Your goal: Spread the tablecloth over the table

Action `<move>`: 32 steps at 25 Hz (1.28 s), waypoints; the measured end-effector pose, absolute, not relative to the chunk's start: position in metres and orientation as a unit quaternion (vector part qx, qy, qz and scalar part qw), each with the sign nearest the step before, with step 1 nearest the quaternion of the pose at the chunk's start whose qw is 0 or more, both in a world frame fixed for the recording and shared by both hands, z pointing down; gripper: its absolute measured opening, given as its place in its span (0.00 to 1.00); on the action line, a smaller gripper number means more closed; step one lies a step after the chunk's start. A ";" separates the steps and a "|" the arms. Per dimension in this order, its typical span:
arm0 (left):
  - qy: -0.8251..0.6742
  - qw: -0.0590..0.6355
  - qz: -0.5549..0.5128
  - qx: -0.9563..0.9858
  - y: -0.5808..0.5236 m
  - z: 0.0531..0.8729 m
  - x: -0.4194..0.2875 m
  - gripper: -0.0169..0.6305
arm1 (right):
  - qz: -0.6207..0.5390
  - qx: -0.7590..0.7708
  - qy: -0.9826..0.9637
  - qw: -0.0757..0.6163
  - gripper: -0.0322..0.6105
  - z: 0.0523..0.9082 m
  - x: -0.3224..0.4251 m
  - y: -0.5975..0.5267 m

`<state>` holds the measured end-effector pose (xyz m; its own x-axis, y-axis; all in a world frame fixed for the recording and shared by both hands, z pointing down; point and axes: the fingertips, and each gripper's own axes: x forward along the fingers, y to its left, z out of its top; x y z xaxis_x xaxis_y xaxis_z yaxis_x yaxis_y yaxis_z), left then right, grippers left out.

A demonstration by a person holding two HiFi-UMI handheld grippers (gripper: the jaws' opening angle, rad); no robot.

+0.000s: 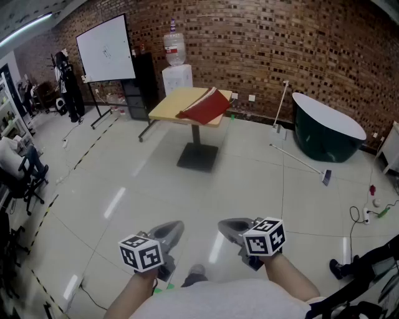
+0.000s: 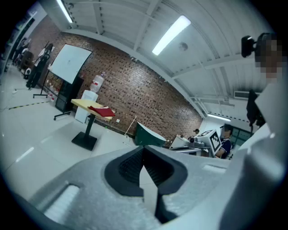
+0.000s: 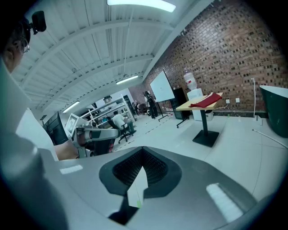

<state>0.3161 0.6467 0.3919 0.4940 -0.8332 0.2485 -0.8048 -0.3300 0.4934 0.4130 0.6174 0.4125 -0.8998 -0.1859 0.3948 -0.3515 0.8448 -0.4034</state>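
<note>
Lying folded on the far yellow square bench (image 1: 168,106), the red cloth tablecloth (image 1: 202,107) has not been spread yet. The left tool (image 1: 174,228) and right tool (image 1: 228,225) are closed on nothing.

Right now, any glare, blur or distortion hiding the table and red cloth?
Head view: sharp, edges bowed, light streaks on the floor, tablecloth and table clear. Left gripper view: dark round vignette, tablecloth tiny. Right gripper view: ceiling light blown out.
</note>
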 end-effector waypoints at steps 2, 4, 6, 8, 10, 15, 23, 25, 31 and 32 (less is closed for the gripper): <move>-0.510 0.317 -0.028 0.799 0.652 0.414 0.311 0.03 | 0.252 0.143 -0.937 0.195 0.05 0.434 0.416 0.629; -0.510 0.331 -0.030 0.793 0.652 0.424 0.309 0.03 | 0.260 0.140 -0.934 0.202 0.05 0.444 0.417 0.633; -0.503 0.322 -0.029 0.801 0.645 0.419 0.312 0.03 | 0.261 0.122 -0.938 0.194 0.05 0.439 0.415 0.633; -0.497 0.307 -0.027 0.811 0.637 0.408 0.314 0.03 | 0.251 0.091 -0.946 0.183 0.05 0.428 0.412 0.636; -0.499 0.295 -0.029 0.815 0.627 0.397 0.311 0.03 | 0.234 0.079 -0.952 0.182 0.05 0.421 0.407 0.632; -0.502 0.287 -0.043 0.815 0.599 0.385 0.287 0.03 | 0.218 0.077 -0.958 0.168 0.05 0.411 0.383 0.601; -0.504 0.301 -0.059 0.808 0.512 0.423 0.209 0.03 | 0.216 0.046 -0.957 0.187 0.05 0.443 0.305 0.522; -0.495 0.309 -0.060 0.809 0.474 0.432 0.185 0.03 | 0.223 0.020 -0.956 0.187 0.05 0.448 0.275 0.496; -0.488 0.312 -0.053 0.813 0.322 0.420 0.083 0.03 | 0.221 0.011 -0.956 0.193 0.05 0.439 0.174 0.359; -0.488 0.309 -0.049 0.815 0.295 0.414 0.064 0.03 | 0.222 0.017 -0.956 0.189 0.05 0.433 0.157 0.331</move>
<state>0.0637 0.2949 0.4140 0.5196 -0.8255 0.2203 -0.7645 -0.3341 0.5513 0.1566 0.3313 0.4328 -0.9281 0.0507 0.3688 -0.1169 0.9009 -0.4179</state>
